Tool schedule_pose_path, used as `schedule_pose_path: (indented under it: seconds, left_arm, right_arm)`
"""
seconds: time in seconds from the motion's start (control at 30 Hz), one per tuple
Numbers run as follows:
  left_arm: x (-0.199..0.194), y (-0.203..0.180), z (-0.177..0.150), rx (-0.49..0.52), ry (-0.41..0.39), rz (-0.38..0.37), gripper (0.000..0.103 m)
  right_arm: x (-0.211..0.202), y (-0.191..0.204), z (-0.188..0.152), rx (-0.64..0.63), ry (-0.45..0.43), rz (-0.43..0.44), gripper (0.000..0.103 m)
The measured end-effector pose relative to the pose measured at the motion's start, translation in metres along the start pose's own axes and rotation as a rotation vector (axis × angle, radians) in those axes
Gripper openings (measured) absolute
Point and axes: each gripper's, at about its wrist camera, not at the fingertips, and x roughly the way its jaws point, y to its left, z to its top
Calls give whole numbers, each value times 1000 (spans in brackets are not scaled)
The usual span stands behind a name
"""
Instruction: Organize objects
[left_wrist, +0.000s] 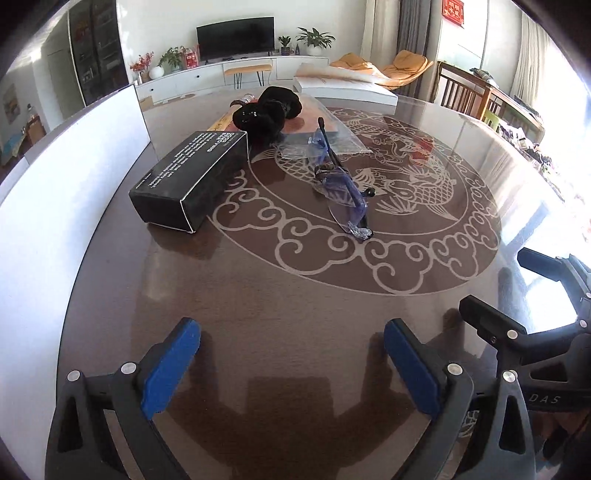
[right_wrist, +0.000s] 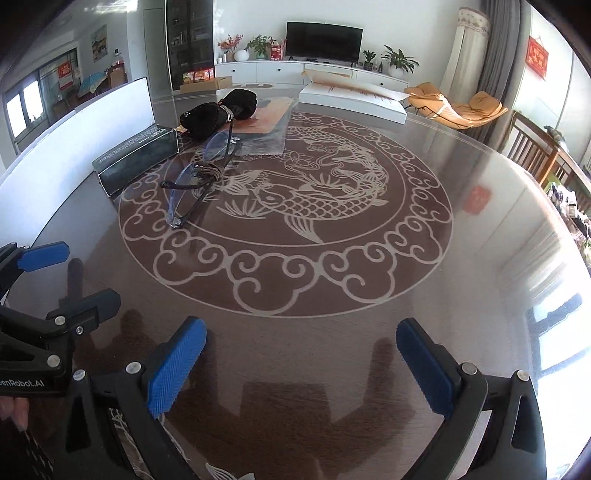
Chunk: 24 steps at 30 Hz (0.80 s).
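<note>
Clear safety glasses with black arms (left_wrist: 341, 184) lie open on the round brown table (left_wrist: 295, 314), near its middle; they also show in the right wrist view (right_wrist: 199, 184). A black printed box (left_wrist: 190, 181) lies left of them (right_wrist: 138, 157). A black cloth bundle (left_wrist: 269, 110) sits behind on a clear plastic sleeve (right_wrist: 221, 110). My left gripper (left_wrist: 291, 365) is open and empty near the front edge. My right gripper (right_wrist: 301, 367) is open and empty beside it, to the right.
A white upright panel (left_wrist: 74, 162) lines the table's left edge. A flat white box (right_wrist: 351, 98) lies at the far side. The clear plastic sleeve (left_wrist: 332, 136) covers an orange sheet. Chairs stand right of the table.
</note>
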Motion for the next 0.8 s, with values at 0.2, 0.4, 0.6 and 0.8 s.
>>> schedule_pose_path:
  seconds: [0.2,0.4,0.6,0.8]
  left_arm:
    - [11,6,11,3,-14,6,103]
    - [12,7,14,-5,-15,10,103]
    - [12,7,14,-5,-15,10,103]
    - [12,7,14,-5,-15,10,103]
  right_arm:
    - [7,-3,3,48,26,37,103]
    - [7,-1,2,52,22,26,103]
    - [8,-1,2,52,22,27,103]
    - [8,-1,2,52,22,27,103]
